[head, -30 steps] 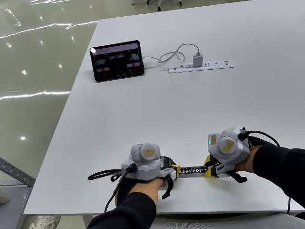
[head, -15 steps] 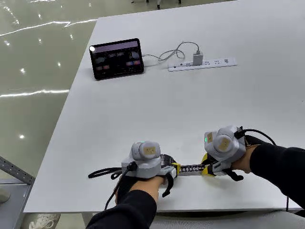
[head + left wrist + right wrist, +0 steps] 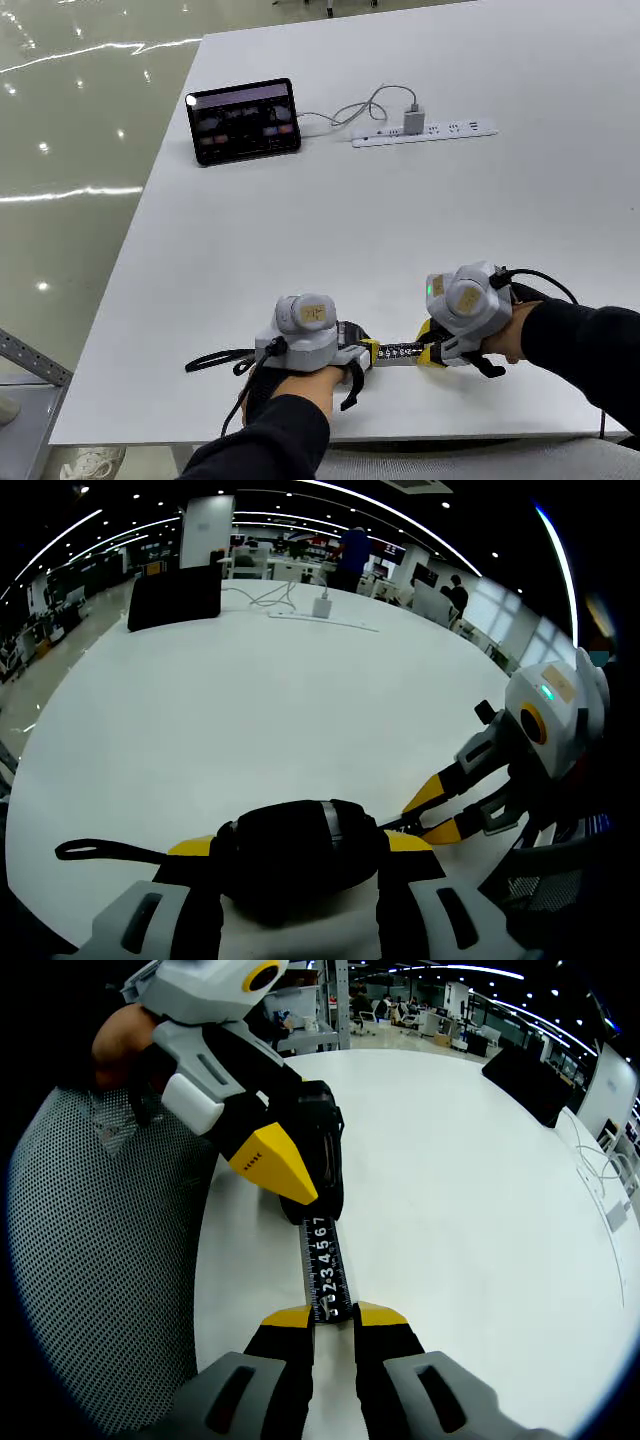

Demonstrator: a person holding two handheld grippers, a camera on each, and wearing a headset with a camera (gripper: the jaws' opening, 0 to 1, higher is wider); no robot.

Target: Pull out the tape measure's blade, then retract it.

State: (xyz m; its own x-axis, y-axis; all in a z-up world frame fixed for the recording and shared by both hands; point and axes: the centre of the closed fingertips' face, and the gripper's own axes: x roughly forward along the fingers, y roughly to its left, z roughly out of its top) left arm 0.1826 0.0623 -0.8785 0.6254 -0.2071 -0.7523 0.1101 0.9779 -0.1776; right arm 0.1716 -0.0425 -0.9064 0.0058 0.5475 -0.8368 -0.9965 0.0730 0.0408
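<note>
The left tongs [image 3: 300,872] are clamped on the black, yellow-trimmed tape measure case [image 3: 298,830] near the white bench's [image 3: 400,230] front edge. The right tongs [image 3: 333,1317] pinch its short black numbered blade [image 3: 321,1255], hiding the tip.

left gripper [image 3: 368,352], right gripper [image 3: 428,352] grey, yellow-tipped; black sleeves [image 3: 272,440]

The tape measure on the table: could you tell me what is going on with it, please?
A person works at a white table with tongs in each hand. The left tongs clamp the black tape measure; the right tongs pinch the end of its blade. A short stretch of blade is out between them. Whether it is going out or back cannot be told from this moment.
</note>
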